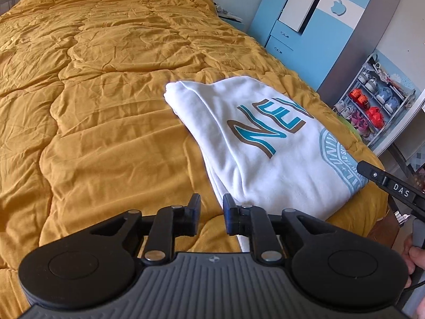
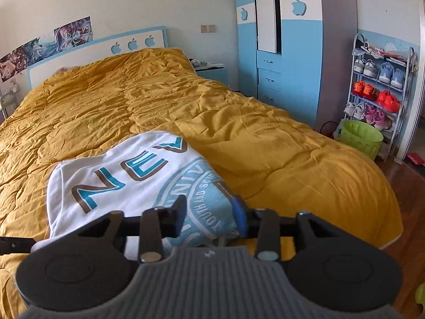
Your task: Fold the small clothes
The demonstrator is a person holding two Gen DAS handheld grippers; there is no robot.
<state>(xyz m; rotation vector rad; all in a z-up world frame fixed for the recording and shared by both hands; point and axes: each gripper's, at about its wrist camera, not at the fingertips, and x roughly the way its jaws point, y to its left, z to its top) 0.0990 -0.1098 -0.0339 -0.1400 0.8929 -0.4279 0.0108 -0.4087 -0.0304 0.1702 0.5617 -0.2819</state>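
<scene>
A folded white garment with teal and brown "NEW" lettering and a pale blue round print lies on the yellow quilt near the bed's foot corner. It also shows in the right wrist view. My left gripper is open and empty, just left of the garment's near edge. My right gripper is open, with its jaws either side of the garment's near right corner, over the blue print. The right gripper's finger shows in the left wrist view at the garment's right edge.
The yellow quilt covers the whole bed. A blue and white wardrobe stands to the right of the bed. A metal shoe rack and a green bin stand beyond the bed's right edge. A wooden floor lies to the right.
</scene>
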